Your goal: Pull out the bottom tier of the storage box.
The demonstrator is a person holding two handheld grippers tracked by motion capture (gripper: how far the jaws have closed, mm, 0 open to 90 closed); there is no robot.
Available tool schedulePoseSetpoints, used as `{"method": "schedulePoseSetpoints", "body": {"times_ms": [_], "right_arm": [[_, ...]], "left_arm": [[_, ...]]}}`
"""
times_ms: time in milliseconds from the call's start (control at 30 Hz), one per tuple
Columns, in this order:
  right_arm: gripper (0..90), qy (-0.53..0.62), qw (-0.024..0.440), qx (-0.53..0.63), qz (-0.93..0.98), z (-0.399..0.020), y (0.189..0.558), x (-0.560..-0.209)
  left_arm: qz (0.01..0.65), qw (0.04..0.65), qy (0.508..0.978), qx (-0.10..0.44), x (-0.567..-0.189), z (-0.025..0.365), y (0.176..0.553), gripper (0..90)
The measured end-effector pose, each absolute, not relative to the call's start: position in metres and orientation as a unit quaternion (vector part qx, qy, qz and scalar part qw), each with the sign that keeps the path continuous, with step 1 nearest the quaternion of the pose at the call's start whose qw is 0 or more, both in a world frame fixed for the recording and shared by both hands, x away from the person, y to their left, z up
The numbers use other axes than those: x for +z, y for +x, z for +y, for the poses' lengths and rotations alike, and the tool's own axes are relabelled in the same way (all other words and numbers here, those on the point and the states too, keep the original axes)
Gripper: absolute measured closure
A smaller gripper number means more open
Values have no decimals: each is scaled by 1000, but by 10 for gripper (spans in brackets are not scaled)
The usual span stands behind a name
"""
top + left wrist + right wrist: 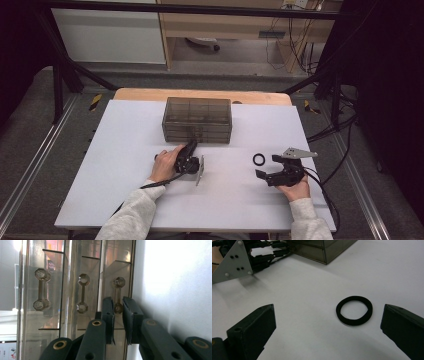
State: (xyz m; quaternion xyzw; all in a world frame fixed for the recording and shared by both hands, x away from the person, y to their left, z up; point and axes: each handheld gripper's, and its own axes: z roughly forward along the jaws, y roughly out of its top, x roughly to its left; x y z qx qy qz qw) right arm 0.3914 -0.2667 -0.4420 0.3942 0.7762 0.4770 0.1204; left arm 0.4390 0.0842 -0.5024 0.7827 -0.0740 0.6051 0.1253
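The smoked transparent drawer cabinet stands toward the far edge of the desk, about midway between its left and right edges. In the left gripper view, three drawer fronts each carry a dumbbell-shaped handle. The left hand-held gripper points at the cabinet front, jaws narrowed to a slim gap on either side of the lower knob of one handle; whether the pads press on it cannot be told. The black ring lies flat on the desk, toward the right edge and nearer the front edge than the cabinet. The right hand-held gripper sits just behind the ring, jaws wide apart and holding nothing, the ring just ahead of its tips.
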Motion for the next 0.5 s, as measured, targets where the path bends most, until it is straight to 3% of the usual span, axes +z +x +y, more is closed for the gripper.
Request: {"method": "schedulePoseSetpoints", "body": {"times_ms": [500], "right_arm": [[4, 395, 120, 477, 776, -267, 391, -442]], "left_arm": [[-76, 119, 781, 609, -503, 84, 437, 798]]}}
